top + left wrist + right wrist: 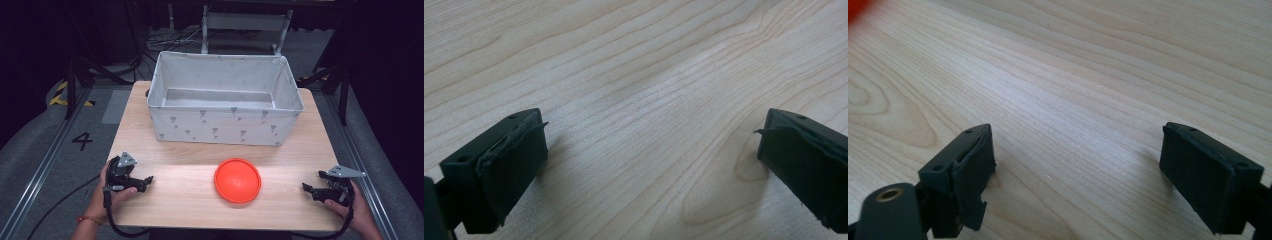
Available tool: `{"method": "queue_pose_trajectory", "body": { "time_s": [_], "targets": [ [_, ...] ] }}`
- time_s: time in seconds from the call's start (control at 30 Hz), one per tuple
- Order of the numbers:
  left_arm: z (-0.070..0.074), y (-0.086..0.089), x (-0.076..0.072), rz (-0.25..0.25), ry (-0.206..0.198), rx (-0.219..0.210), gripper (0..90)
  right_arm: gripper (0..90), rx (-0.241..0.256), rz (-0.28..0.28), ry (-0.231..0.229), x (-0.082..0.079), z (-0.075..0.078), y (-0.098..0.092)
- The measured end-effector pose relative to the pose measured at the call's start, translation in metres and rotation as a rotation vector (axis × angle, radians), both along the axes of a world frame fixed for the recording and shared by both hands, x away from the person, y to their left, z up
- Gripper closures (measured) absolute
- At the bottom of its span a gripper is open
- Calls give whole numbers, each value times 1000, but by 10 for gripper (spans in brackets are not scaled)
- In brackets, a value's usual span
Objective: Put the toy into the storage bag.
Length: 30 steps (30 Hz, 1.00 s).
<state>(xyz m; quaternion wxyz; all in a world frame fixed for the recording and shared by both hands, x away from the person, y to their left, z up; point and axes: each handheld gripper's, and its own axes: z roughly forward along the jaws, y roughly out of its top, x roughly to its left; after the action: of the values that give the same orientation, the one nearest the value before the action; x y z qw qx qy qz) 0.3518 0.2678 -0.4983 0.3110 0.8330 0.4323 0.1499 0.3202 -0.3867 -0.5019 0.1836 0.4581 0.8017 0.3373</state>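
Wooden table stands on grey floor, dark room behind. Fabric box sits at 12 o'clock on the table, open top. Orange lid lies flat near 6 o'clock, approx. between both grippers, touching neither. Left gripper at 8 o'clock, right gripper at 4 o'clock. Both have jaws spread wide w/ only bare wood between.

One wooden table stands here. On it sit one grey fabric bin and one orange disc. Two hands hold two grippers: the left gripper and the right gripper, each showing two black jaws.
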Motion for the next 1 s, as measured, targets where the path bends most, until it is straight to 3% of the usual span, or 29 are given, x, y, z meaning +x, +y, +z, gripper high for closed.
{"method": "queue_pose_trajectory", "body": {
  "time_s": [0.1, 0.27, 0.47, 0.6, 0.83, 0.87, 0.9, 1.0],
  "targets": [
    [0, 0, -1, 5, 3, -4, 1, 148, -8, 2, 14, 1, 1, 0],
    [0, 0, -1, 10, 4, -5, 2, 162, -8, 53, 38, 5, 4, 3],
    [0, 0, -1, 10, 4, -4, 2, 188, 63, 161, 37, 12, 12, 18],
    [0, 0, -1, 10, 4, -5, 2, 200, 75, 222, 32, 22, 22, 36],
    [0, -1, -2, 15, 2, -3, 2, 226, 84, 322, 45, 46, 45, 83],
    [0, -1, -2, 15, 2, -3, 2, 226, 84, 322, 45, 46, 45, 83],
    [0, -1, -2, 15, 2, -3, 2, 226, 71, 353, 49, 53, 48, 98],
    [0, -1, -2, 15, 2, -3, 2, 237, 75, 374, 60, 59, 47, 111]
  ]
}}
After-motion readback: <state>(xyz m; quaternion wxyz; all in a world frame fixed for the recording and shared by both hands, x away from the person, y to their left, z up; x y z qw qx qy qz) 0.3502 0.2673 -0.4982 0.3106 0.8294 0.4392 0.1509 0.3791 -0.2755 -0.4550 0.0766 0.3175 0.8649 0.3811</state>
